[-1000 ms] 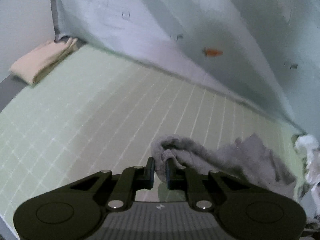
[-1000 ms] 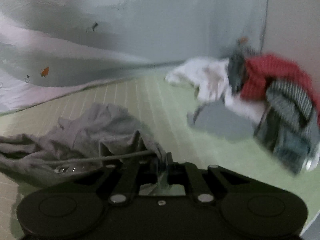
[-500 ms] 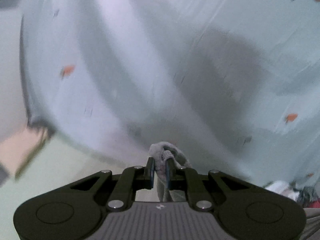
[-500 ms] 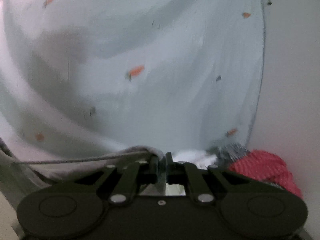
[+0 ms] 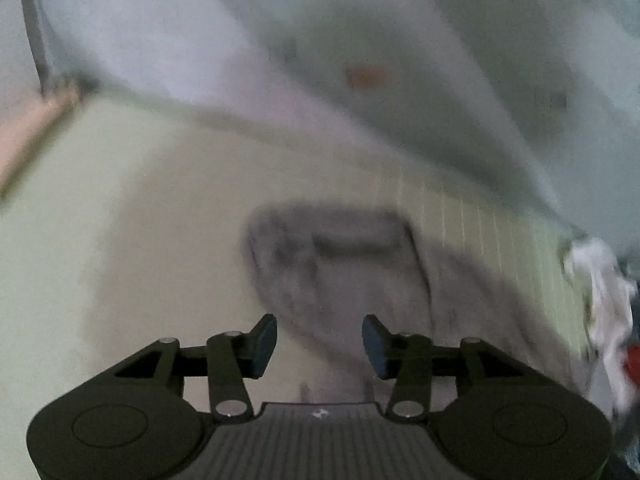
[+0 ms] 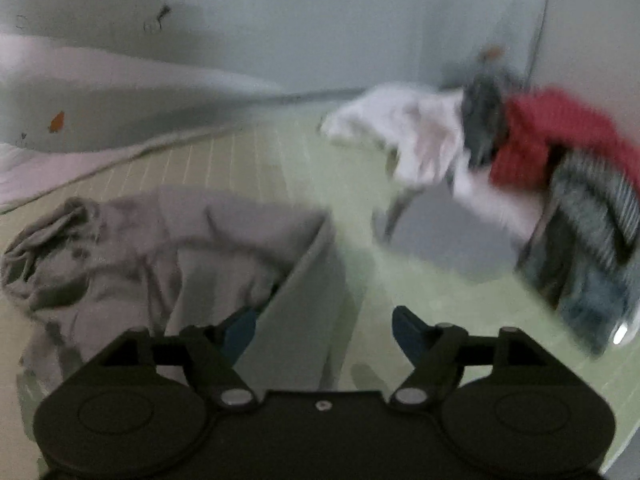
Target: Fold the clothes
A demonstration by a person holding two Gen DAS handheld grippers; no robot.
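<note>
I see a grey garment (image 6: pixel 160 248) lying rumpled on the pale green gridded surface, one end bunched at left. Further right, a heap of clothes (image 6: pixel 520 160): white, red, dark striped pieces, all blurred.

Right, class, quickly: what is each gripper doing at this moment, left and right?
Left gripper: open, holding nothing; the grey garment lies ahead of it.
Right gripper: open, holding nothing.

A soft green mat (image 6: pixel 360 184) with thin white lines covers the flat top. Behind it hangs a pale blue sheet (image 6: pixel 280 32) — it has small orange shapes (image 6: pixel 57 121) and tiny dark marks on it. A plain wall (image 6: pixel 592 32) stands at the right.
</note>
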